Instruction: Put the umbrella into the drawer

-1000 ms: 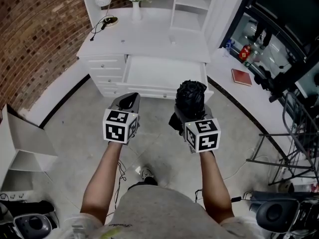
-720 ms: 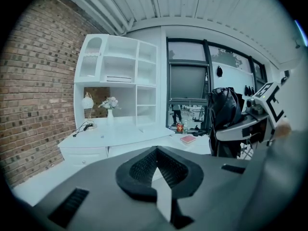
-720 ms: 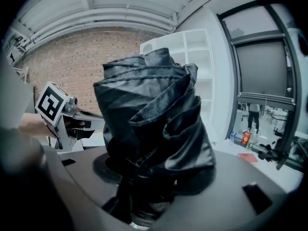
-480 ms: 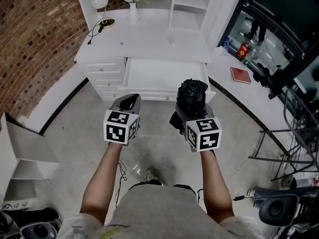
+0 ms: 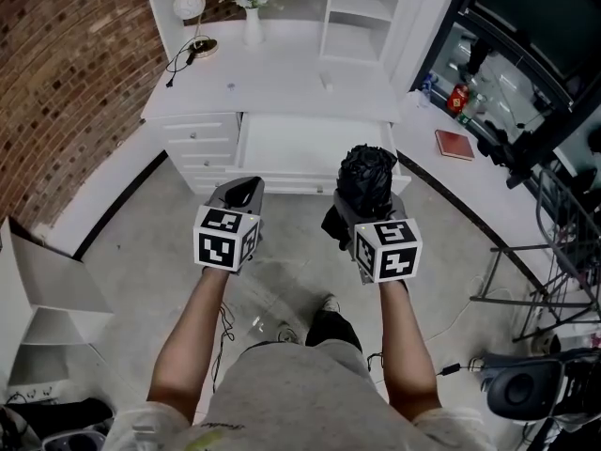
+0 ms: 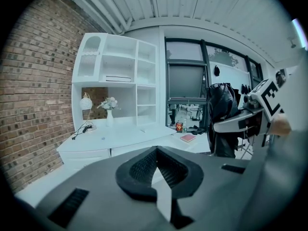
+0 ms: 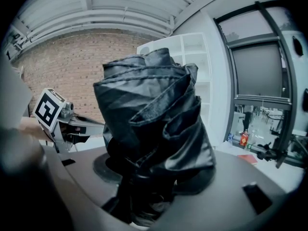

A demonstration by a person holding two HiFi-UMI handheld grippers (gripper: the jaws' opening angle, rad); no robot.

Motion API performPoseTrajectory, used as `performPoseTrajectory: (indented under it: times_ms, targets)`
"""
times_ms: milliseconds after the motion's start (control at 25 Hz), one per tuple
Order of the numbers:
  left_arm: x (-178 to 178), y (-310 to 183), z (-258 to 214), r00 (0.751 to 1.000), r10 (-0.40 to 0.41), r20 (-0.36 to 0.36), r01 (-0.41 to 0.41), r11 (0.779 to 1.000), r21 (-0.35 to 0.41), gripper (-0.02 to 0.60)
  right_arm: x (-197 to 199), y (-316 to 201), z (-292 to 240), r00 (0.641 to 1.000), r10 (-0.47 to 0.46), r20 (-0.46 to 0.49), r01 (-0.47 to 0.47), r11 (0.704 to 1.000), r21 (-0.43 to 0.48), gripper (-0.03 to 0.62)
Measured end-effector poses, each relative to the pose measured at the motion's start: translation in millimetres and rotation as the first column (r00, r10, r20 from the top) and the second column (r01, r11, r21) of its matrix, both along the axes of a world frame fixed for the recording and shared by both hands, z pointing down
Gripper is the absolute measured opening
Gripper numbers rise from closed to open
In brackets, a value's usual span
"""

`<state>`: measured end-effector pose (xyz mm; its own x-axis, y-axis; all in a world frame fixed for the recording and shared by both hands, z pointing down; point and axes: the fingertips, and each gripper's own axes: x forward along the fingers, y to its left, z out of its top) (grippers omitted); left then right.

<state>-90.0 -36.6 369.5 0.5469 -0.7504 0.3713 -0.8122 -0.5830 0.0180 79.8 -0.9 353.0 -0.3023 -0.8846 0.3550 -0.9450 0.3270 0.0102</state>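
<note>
1. My right gripper (image 5: pixel 364 216) was clamped on the lower end of the folded black umbrella (image 5: pixel 366 177). The bundle stood upright out of the jaws, which kept its loose folds gathered and off the floor (image 5: pixel 141 252).
2. In the right gripper view the crumpled fabric filled the space between the jaws and hid most of what lay ahead. I judged position from the head view instead.
3. My left gripper (image 5: pixel 240 192) was closed with nothing in it, pads meeting at the tips. It hung beside the right one at about the same height, apart from the umbrella, ready to steady or push if needed.
4. The drawer (image 5: pixel 300 144) stood pulled out from the white desk (image 5: pixel 282 73), its inside bare, so the umbrella could lie flat there. I judged it would have to be tipped over first.
5. In the head view the umbrella top overlapped the drawer's right front corner. It was not yet inside, and I could not tell how high it was above the front edge.
6. Room was widest straight ahead. The drawer stack (image 5: pixel 199 144) bounded the left. The low white counter with a red book (image 5: pixel 454 144) ran close on the right, so swinging out that way looked risky.
</note>
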Motion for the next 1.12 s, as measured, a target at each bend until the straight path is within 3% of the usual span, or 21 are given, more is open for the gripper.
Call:
performPoseTrajectory:
  times_ms: [680,1120]
  targets:
    - [16,-56,20,1.000,0.020,0.024,-0.020,1.000,0.010,-0.006,11,-58,16,1.000,-0.013,-0.015,0.013,1.000,0.002,0.250]
    - [47,-133,30,0.999,-0.005,0.042,0.006,0.999,-0.032,-0.006,45,-135,16,0.996,-0.093,-0.019,0.091,0.993,-0.078,0.250]
